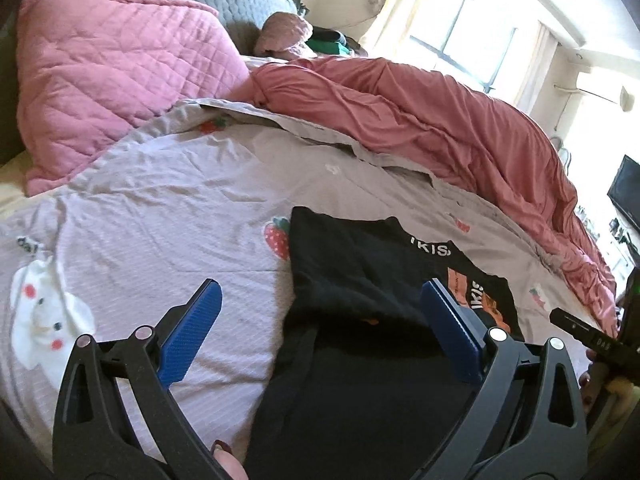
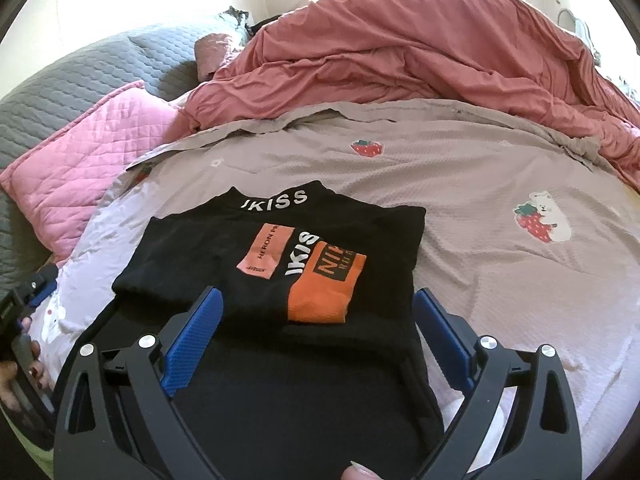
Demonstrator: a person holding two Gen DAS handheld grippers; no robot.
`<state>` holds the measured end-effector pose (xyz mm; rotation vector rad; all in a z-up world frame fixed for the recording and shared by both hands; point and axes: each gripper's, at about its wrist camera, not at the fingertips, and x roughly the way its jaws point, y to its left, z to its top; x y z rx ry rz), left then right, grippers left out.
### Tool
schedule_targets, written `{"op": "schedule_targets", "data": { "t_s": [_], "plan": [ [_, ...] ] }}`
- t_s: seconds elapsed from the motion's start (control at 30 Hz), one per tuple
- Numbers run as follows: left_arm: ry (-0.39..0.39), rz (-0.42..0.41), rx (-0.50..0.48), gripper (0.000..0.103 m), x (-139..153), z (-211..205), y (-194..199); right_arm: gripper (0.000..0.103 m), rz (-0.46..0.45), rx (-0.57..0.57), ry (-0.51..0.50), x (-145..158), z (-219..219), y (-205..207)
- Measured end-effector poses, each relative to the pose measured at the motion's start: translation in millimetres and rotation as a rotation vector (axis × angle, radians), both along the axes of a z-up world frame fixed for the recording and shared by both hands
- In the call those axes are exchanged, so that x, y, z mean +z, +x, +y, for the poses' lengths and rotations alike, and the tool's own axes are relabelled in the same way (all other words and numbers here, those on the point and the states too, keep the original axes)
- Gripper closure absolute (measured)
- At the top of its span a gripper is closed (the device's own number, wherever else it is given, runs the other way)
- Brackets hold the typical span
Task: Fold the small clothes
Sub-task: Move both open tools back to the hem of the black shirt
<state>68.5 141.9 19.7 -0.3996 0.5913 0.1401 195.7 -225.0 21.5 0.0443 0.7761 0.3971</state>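
A small black top (image 2: 280,264) with white "JKISS" lettering and orange patches lies on the lilac strawberry-print sheet (image 2: 480,184). Its sleeves are folded in over the front. My right gripper (image 2: 320,320) is open, hovering over the garment's lower half, fingers apart on either side of the orange patch. In the left wrist view the same top (image 1: 360,280) lies to the right, and my left gripper (image 1: 320,320) is open above its left edge, holding nothing. The right gripper's body (image 1: 592,340) shows at the right edge of that view.
A crumpled salmon-red duvet (image 2: 420,52) lies along the far side of the bed. A pink quilted pillow (image 1: 112,80) and a grey quilted headboard cover (image 2: 72,80) are to the left. A window (image 1: 460,28) and a dark screen (image 1: 626,192) are beyond.
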Motion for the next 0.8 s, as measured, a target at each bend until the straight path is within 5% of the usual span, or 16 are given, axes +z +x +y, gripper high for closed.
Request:
{"op": "schedule_targets", "data": {
  "t_s": [0.37, 0.8],
  "plan": [
    [0.239, 0.099, 0.032, 0.01, 9, -14, -36, 0.007, 0.001, -0.002, 0.008, 5, -20, -25],
    [0.163, 0.19, -0.02, 0.01, -7, -11, -58, 0.007, 0.045, -0.003, -0.038, -2, -43, -60]
  ]
}}
